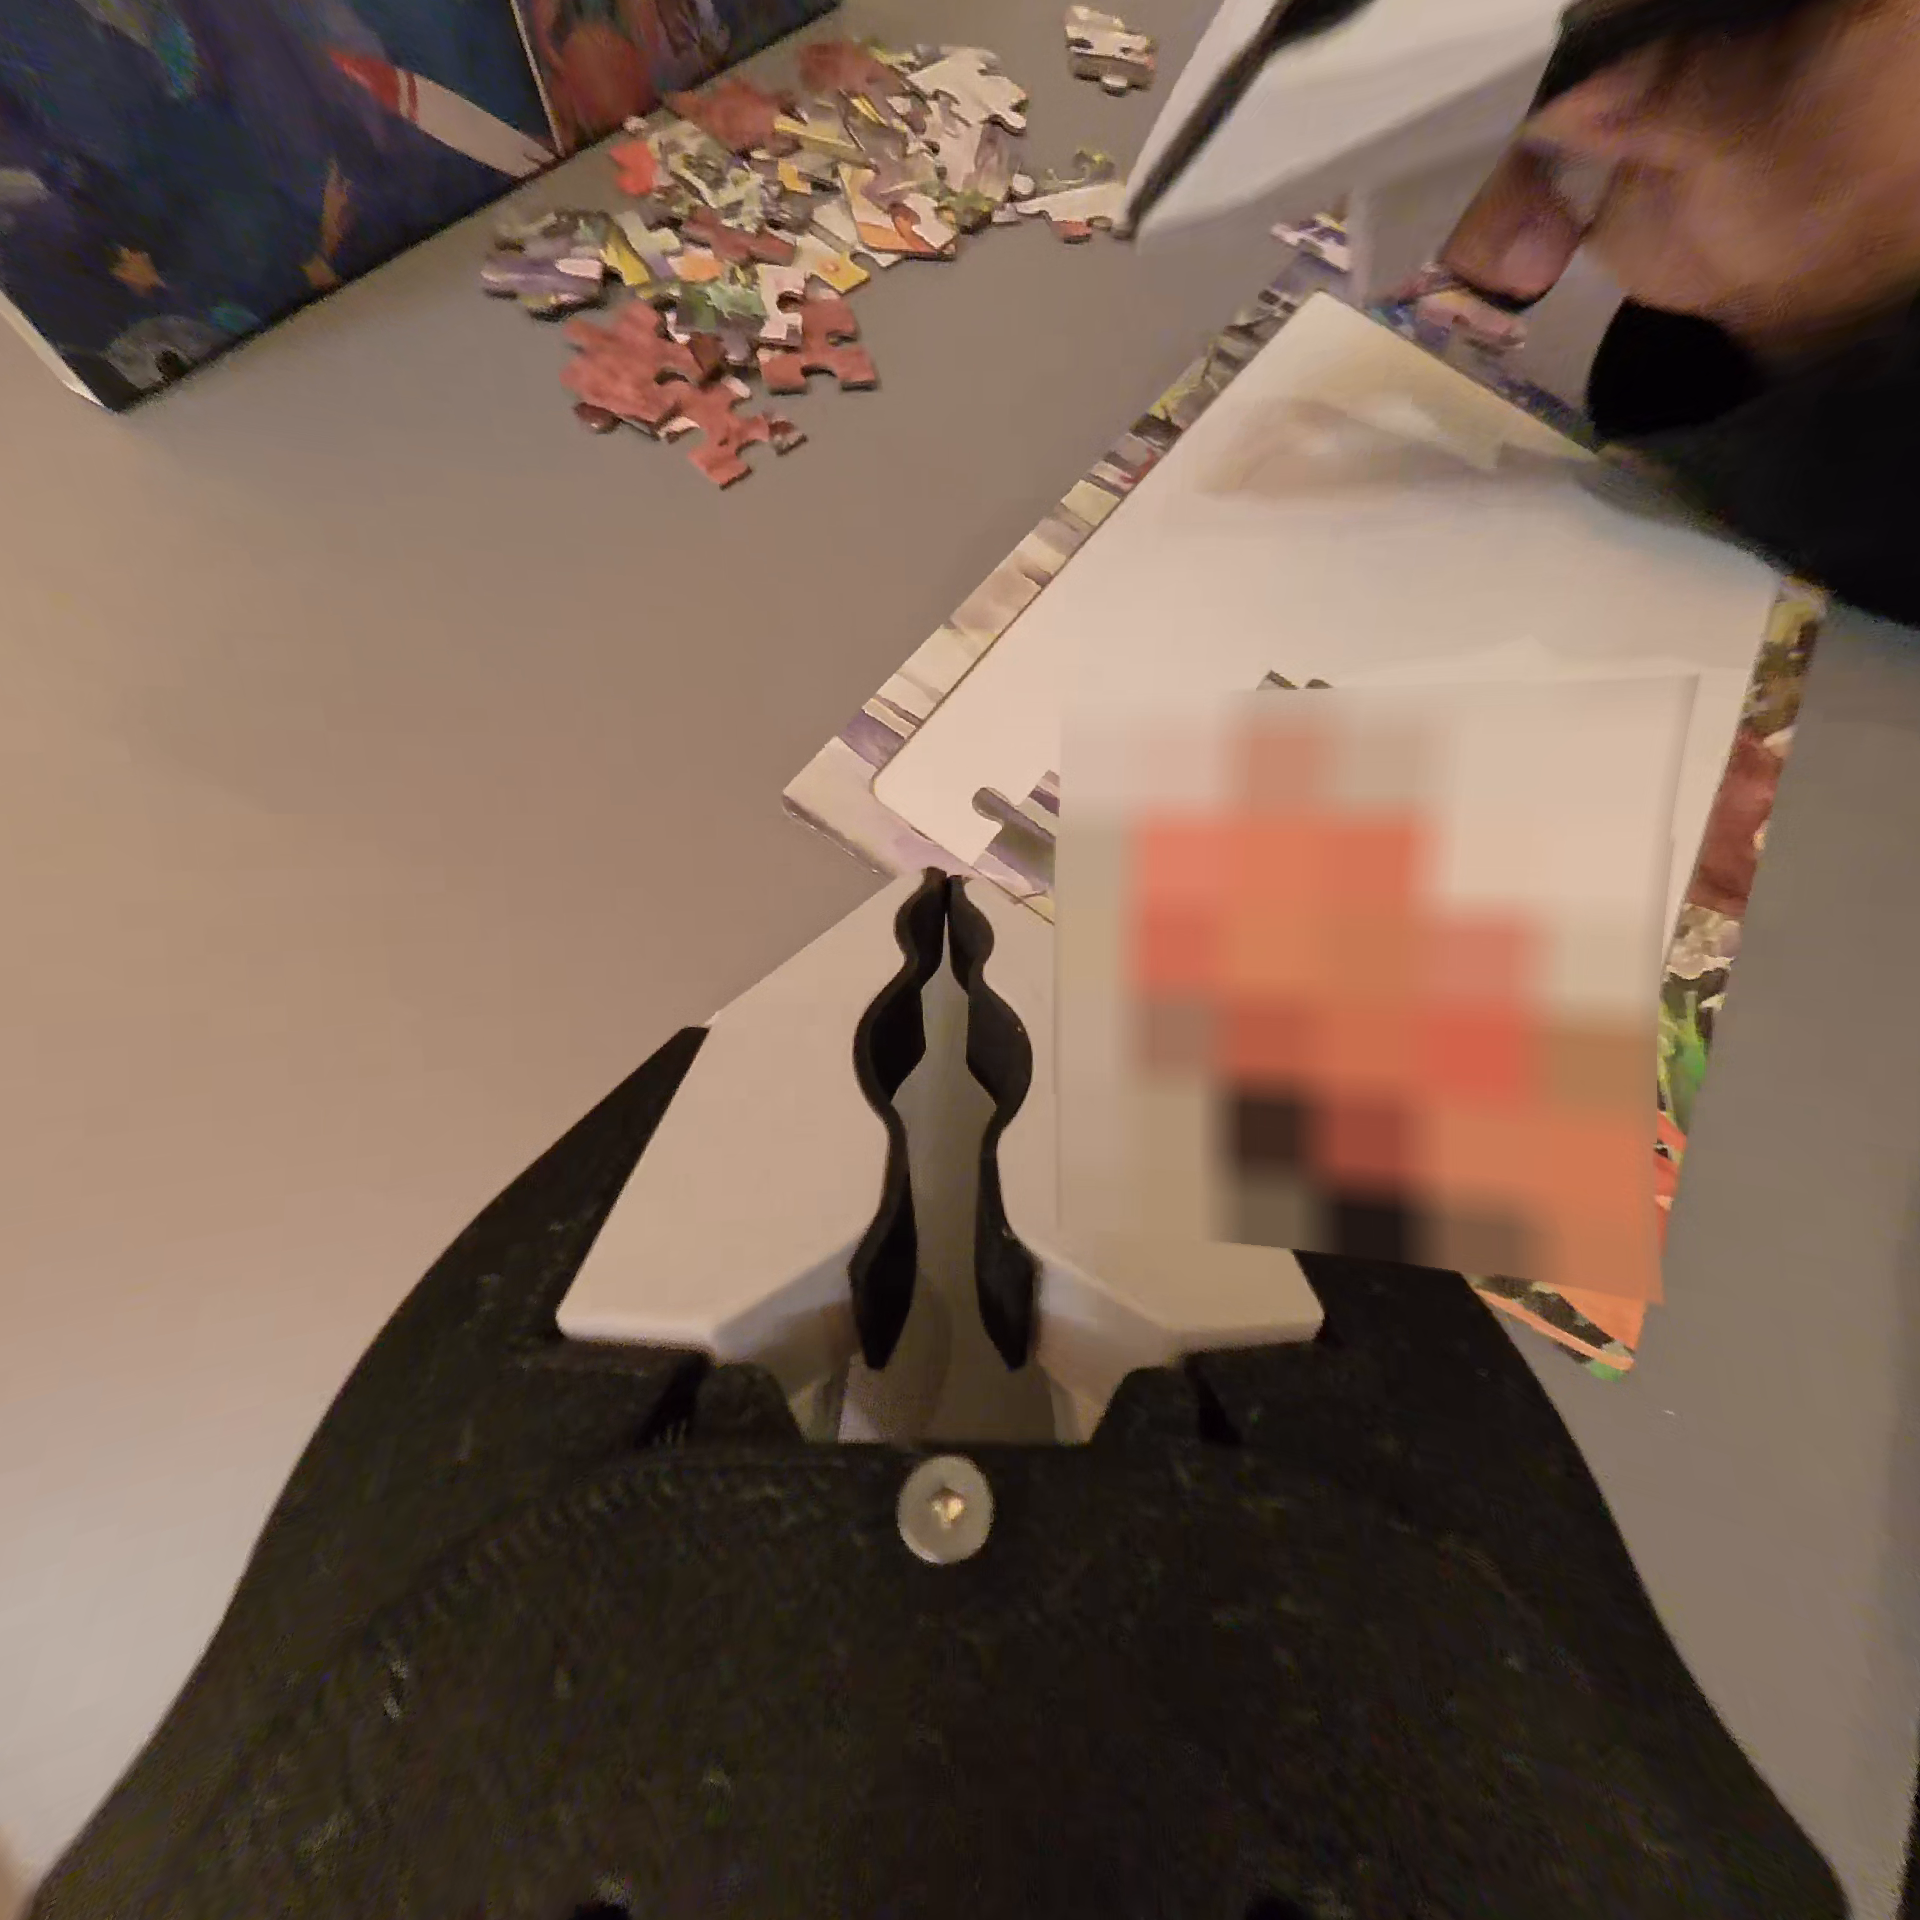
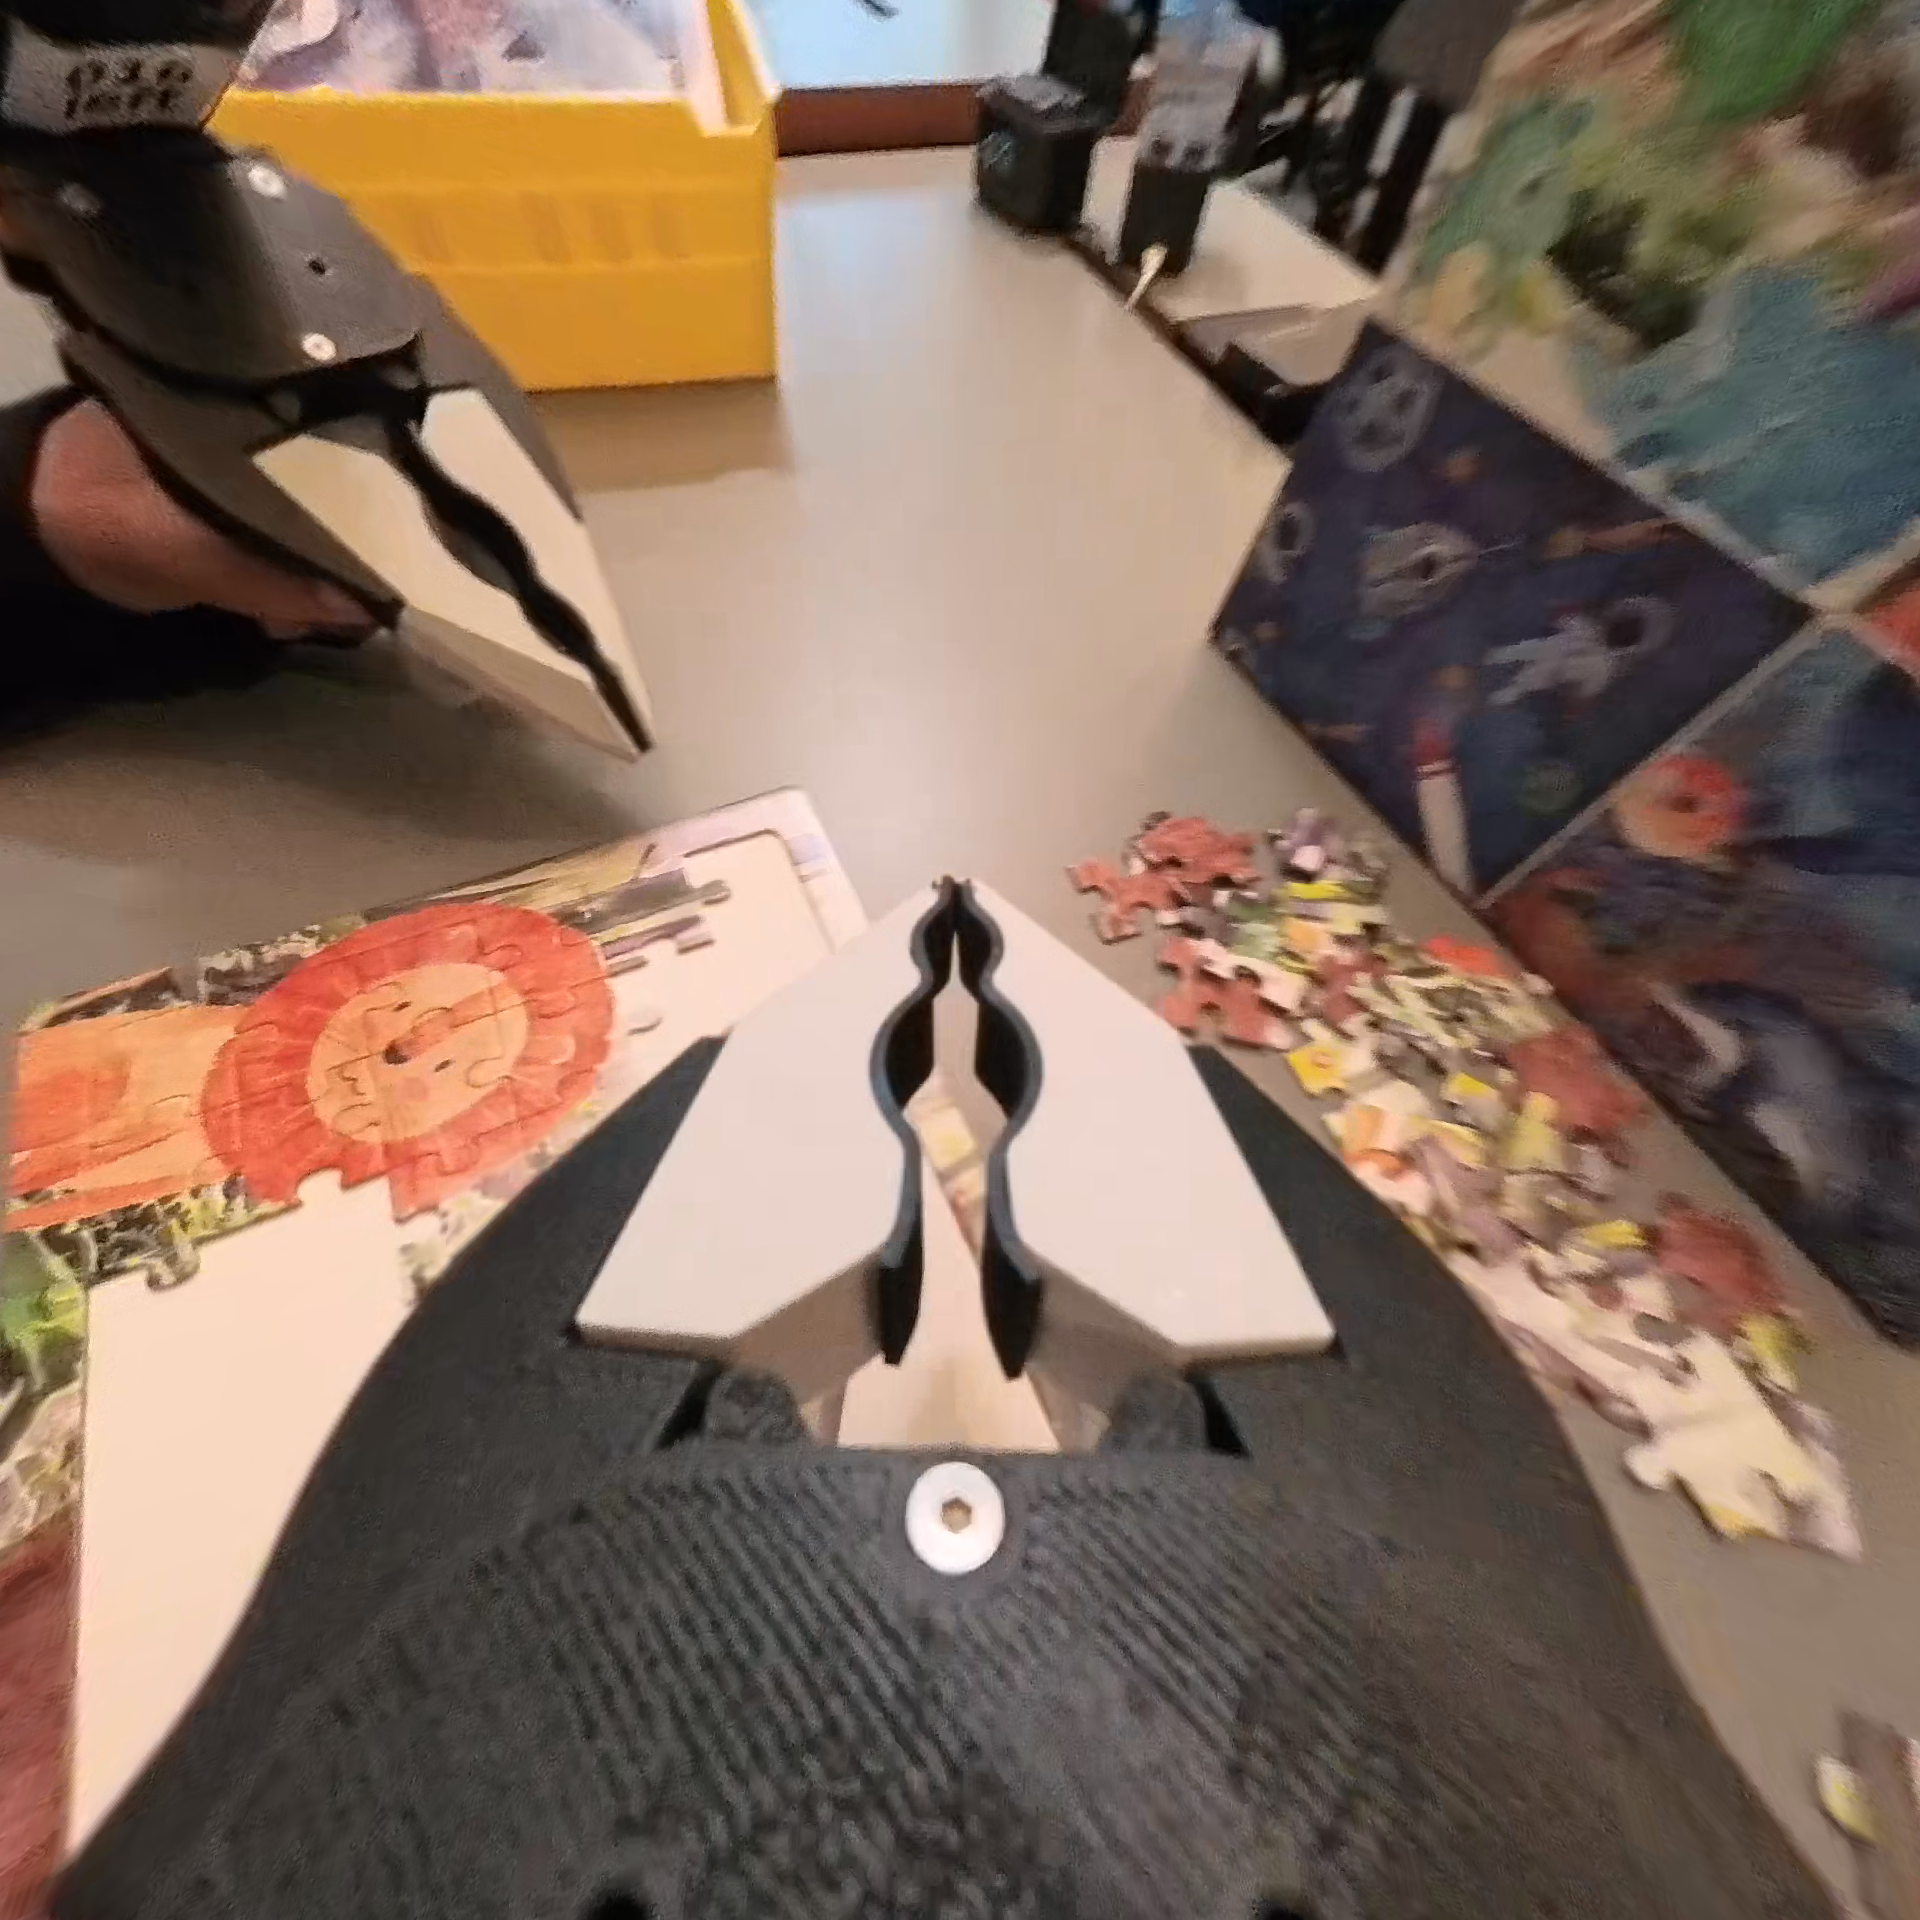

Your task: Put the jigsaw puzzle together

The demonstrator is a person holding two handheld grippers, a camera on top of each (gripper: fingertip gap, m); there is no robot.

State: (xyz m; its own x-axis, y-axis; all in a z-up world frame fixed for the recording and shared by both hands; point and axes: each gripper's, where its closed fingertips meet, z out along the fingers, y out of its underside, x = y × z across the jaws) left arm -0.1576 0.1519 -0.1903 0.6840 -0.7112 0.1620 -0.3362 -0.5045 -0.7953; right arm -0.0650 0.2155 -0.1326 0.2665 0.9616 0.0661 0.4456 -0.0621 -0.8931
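Note:
The puzzle tray (image 1: 1351, 623) lies on the grey table with a white bare middle and a joined lion section (image 2: 416, 1049) along one side. A heap of loose pieces (image 1: 758, 260) lies beyond it, also in the right wrist view (image 2: 1403, 1039). My left gripper (image 1: 945, 883) is shut and empty, its tips at the tray's near corner; it also shows in the right wrist view (image 2: 634, 727). My right gripper (image 2: 958, 888) is shut and empty, above the tray's edge beside the heap; its white finger shows in the left wrist view (image 1: 1299, 114).
Puzzle boxes with dark blue pictures (image 2: 1507, 623) stand along the table's edge by the heap (image 1: 208, 187). A yellow crate (image 2: 540, 208) stands at the back. Dark devices (image 2: 1091, 166) sit behind it. A single piece (image 1: 1110, 47) lies apart from the heap. There is about 15 cm between the tips of the two grippers.

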